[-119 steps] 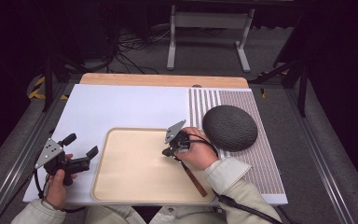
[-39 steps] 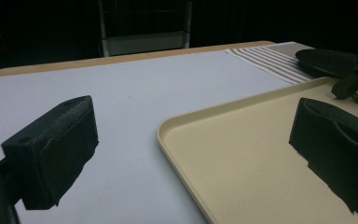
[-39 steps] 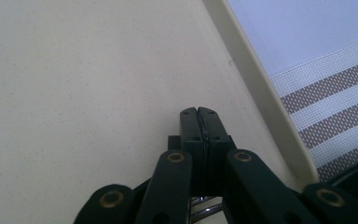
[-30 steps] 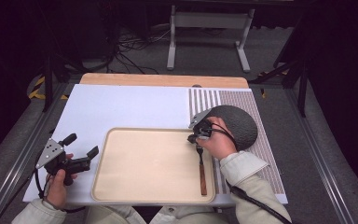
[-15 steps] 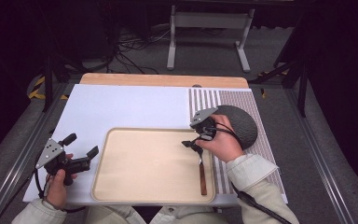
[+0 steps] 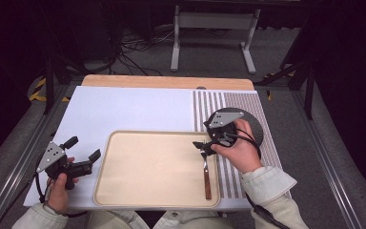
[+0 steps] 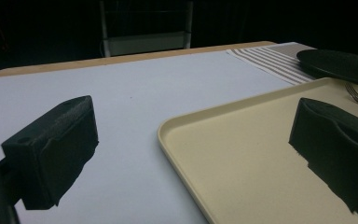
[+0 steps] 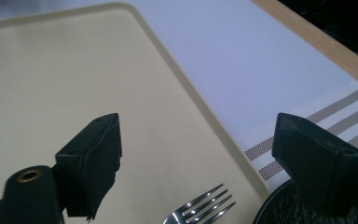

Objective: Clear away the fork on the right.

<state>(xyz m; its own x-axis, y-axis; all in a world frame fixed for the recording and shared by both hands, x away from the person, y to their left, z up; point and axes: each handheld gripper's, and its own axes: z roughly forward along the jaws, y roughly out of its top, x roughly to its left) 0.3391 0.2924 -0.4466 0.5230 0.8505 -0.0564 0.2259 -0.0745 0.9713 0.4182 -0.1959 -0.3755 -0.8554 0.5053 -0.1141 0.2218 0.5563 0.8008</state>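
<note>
A fork [image 6: 206, 177] with a brown handle lies flat in the beige tray [image 6: 147, 167], along its right side, tines toward the far edge. My right gripper [image 6: 200, 148] hovers just above the tines and points left. Its jaws have just been opening and stand wide apart with nothing between them. In the right gripper view the fork tines [image 8: 205, 205] lie below the open right gripper [image 8: 196, 135] on the tray [image 8: 65, 84]. My left gripper [image 6: 83, 148] rests open at the tray's left edge. In the left gripper view the left gripper [image 7: 193, 116] frames the tray's corner [image 7: 242, 154].
A dark round plate [image 6: 250, 126] sits on a striped placemat [image 6: 209, 105] right of the tray, partly behind my right hand. The white mat [image 6: 133, 109] lies beyond the tray, with a wooden table edge [image 6: 167, 82] behind it.
The right gripper has let go of the fork, which now lies in the tray. Its jaws have opened and the hand has lifted a little. The left gripper has stayed put.
</note>
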